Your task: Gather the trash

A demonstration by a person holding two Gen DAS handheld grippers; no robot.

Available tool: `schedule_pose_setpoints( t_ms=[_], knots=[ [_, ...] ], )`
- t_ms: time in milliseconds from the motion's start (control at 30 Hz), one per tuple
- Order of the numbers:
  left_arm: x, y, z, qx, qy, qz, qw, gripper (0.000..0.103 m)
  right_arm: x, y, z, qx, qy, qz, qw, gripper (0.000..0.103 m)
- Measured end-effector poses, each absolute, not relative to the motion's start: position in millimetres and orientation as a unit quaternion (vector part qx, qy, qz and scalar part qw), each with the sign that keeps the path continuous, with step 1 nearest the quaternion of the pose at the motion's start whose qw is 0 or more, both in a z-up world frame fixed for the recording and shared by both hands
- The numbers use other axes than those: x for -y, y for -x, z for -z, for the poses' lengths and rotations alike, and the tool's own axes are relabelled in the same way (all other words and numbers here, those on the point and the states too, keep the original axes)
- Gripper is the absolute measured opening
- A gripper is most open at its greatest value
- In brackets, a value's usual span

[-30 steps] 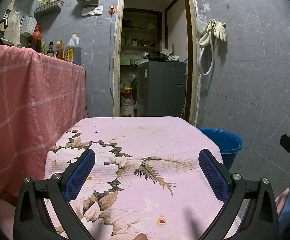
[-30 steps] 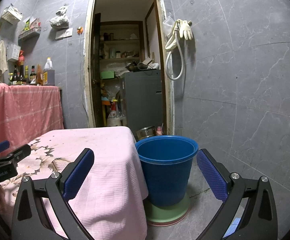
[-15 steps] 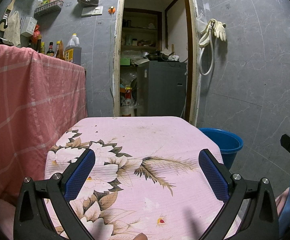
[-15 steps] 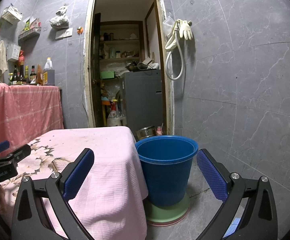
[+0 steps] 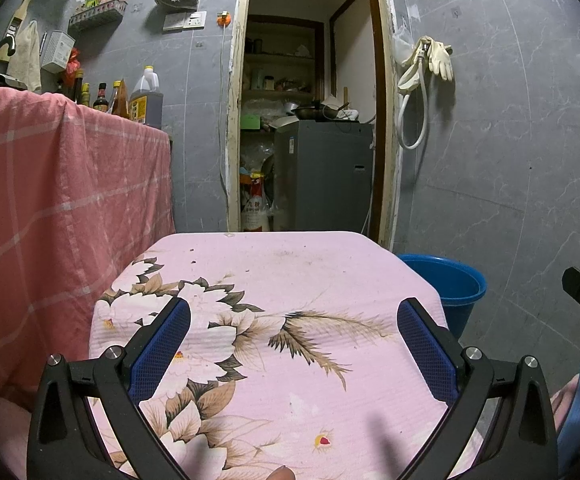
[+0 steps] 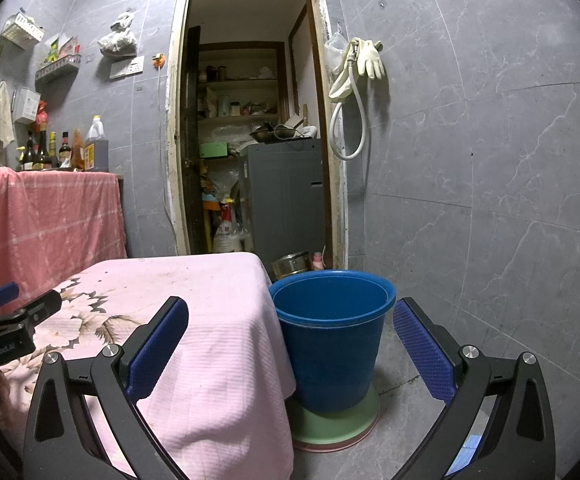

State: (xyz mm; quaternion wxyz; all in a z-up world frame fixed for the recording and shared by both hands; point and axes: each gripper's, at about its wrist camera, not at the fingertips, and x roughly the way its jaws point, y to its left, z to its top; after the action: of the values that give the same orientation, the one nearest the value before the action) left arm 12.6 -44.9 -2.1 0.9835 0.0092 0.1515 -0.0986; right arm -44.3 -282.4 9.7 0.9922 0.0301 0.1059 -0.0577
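While both views match the frames from a second ago, nothing has moved. Left gripper (image 5: 294,336) hovers over the pink floral cloth (image 5: 274,280) on the table, jaws spread wide, holding nothing. Right gripper (image 6: 290,336) is likewise wide apart and empty, aimed at the blue bucket (image 6: 332,344), which stands on a green base (image 6: 336,420) on the floor just beside the table's right edge. No trash shows on the cloth. Grey tiled walls, open doorway (image 6: 250,120) behind.
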Motion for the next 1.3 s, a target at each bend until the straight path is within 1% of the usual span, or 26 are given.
schedule_pose_setpoints(
  t_ms=[1300],
  knots=[
    [40.7, -12.3, 6.5, -0.152, -0.004, 0.096, 0.984, 0.101, 282.8, 44.6, -9.2, -0.107, -0.031, 0.058, 0.992, 0.103]
  ],
)
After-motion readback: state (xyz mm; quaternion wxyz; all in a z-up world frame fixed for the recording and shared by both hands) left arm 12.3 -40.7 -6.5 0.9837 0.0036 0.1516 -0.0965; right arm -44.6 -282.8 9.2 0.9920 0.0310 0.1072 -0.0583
